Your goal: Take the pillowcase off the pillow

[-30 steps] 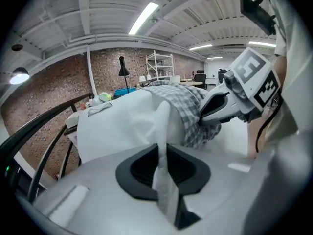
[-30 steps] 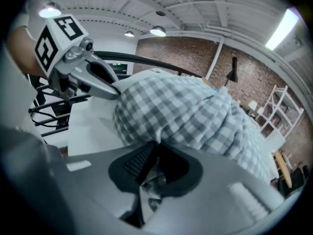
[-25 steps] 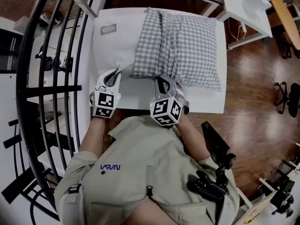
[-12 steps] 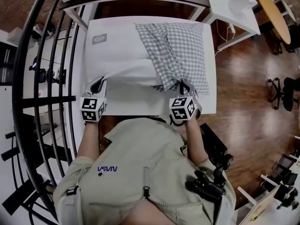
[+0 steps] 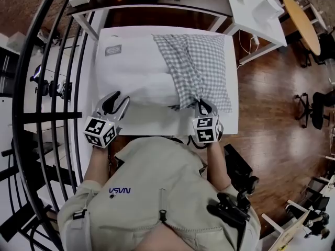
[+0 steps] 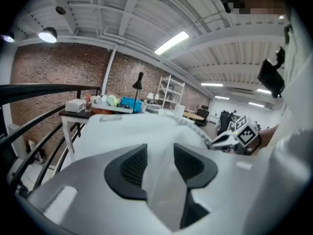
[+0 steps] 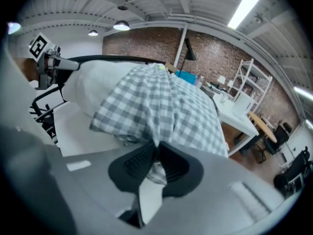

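half the job looks done. my left claw (image 5: 116, 99) has just opened and pinches nothing, having let go of the bared white pillow (image 5: 131, 72) just ahead of it. the checked pillowcase (image 5: 201, 61) still sleeves the far-right part. my right claw (image 5: 205, 107), shifted rightward, has eased slightly yet grips its hem.

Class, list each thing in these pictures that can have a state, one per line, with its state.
pillow: left part bare, right part covered by the pillowcase.
pillowcase: pulled partway off, near edge pinched.
left tongs: open, jaws just opened; white pillow cloth between them, unpressed.
right tongs: shut on pillowcase, jaws just easing wider, checked cloth between them.
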